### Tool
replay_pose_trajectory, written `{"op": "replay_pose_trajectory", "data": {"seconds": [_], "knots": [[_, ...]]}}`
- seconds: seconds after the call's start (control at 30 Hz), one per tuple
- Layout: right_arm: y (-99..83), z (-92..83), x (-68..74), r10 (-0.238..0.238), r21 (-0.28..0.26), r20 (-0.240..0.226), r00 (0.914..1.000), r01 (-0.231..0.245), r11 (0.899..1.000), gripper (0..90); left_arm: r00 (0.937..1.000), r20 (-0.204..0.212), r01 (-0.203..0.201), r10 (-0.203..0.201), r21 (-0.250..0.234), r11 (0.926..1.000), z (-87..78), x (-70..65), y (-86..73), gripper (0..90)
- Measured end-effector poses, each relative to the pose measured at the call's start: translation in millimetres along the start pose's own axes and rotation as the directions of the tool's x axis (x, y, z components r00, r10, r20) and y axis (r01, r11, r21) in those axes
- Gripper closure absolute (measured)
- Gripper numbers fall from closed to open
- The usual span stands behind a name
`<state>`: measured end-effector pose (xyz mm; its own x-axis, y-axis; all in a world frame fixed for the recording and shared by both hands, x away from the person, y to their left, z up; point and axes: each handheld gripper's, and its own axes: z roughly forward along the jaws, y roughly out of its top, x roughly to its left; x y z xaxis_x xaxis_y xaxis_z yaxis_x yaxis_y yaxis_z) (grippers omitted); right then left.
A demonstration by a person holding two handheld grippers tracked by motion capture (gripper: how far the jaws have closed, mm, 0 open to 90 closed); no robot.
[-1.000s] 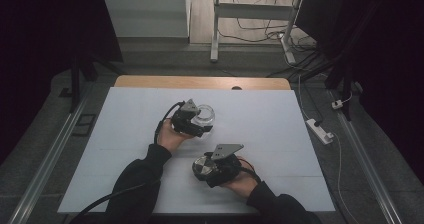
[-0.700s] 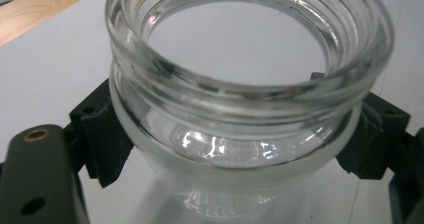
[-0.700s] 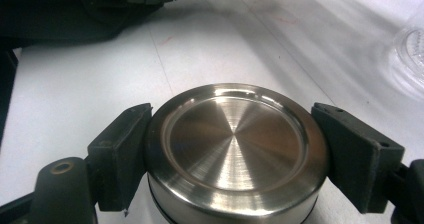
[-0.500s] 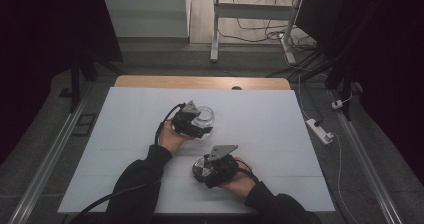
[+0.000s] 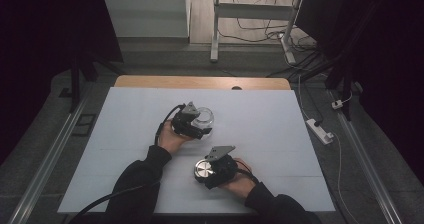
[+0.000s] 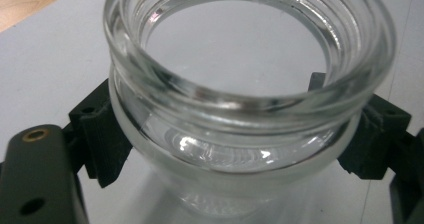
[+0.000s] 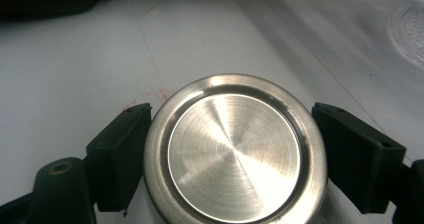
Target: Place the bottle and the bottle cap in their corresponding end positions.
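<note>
A clear glass jar with no lid on stands on the white table, left of its middle. My left gripper is shut on it. In the left gripper view the two black pads press the jar just below its threaded neck. Nearer the front edge, my right gripper is shut on a round brushed-metal lid. In the right gripper view the lid lies flat side up between the pads, just above the table.
A wooden strip runs along the table's far edge. A white power strip lies on the floor to the right. Metal rails run along both sides, and desk legs with cables stand beyond.
</note>
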<state>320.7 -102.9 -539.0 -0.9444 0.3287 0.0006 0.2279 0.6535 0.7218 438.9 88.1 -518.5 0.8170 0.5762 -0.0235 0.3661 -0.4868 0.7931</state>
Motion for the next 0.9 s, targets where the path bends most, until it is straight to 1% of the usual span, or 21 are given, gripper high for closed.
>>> {"op": "replay_pose_trajectory", "data": {"seconds": [0.13,0.33,0.47,0.53,0.6,0.63,0.73,0.8,0.9], "knots": [[0.0,-0.2,0.6,-0.004,0.0,0.004,1.0,0.004,1.0,18.7,1.0,0.0,0.006,-0.006,-0.002,1.0,0.0,0.1,-0.4,15.4],[0.3,-1.1,0.8,0.006,-0.009,0.007,1.0,-0.006,1.0,17.6,0.9999,0.005,0.01,-0.01,0.02,0.9997,-2.0,-0.1,0.4,14.1],[1.3,-2.8,-0.1,0.012,-0.02,0.008,0.9999,-0.012,1.0,16.4,0.9995,0.024,0.023,-0.023,0.019,0.9996,-5.2,1.4,-0.4,11.5],[1.6,-3.4,-0.1,0.015,-0.022,0.01,0.9998,-0.015,1.0,15.8,0.9998,0.01,0.018,-0.019,0.027,0.9995,-6.0,1.1,-0.9,10.2],[1.9,-3.8,-0.2,0.021,-0.024,0.007,0.9998,-0.02,0.999,14.9,0.9997,0.013,0.021,-0.021,0.031,0.9993,-7.3,1.5,-2.0,8.8],[2.1,-4.0,0.1,0.026,-0.025,0.005,0.9997,-0.026,0.999,14.6,0.9994,0.018,0.028,-0.029,0.026,0.9993,-7.9,1.4,-2.9,7.8],[2.8,-4.4,1.5,0.023,-0.027,0.003,0.9997,-0.023,0.999,13.3,0.999,0.025,0.038,-0.038,0.018,0.9991,-10.4,0.8,-5.0,5.3],[3.7,-5.1,2.5,0.02,-0.032,0.005,0.9998,-0.02,0.999,13.1,0.9988,0.031,0.039,-0.039,0.02,0.999,-13.1,0.0,-6.1,3.9],[5.3,-7.5,3.2,0.015,-0.041,0.007,0.9999,-0.014,0.999,12.3,0.999,0.028,0.033,-0.034,0.034,0.9989,-16.8,-1.6,-7.5,2.6]]}}
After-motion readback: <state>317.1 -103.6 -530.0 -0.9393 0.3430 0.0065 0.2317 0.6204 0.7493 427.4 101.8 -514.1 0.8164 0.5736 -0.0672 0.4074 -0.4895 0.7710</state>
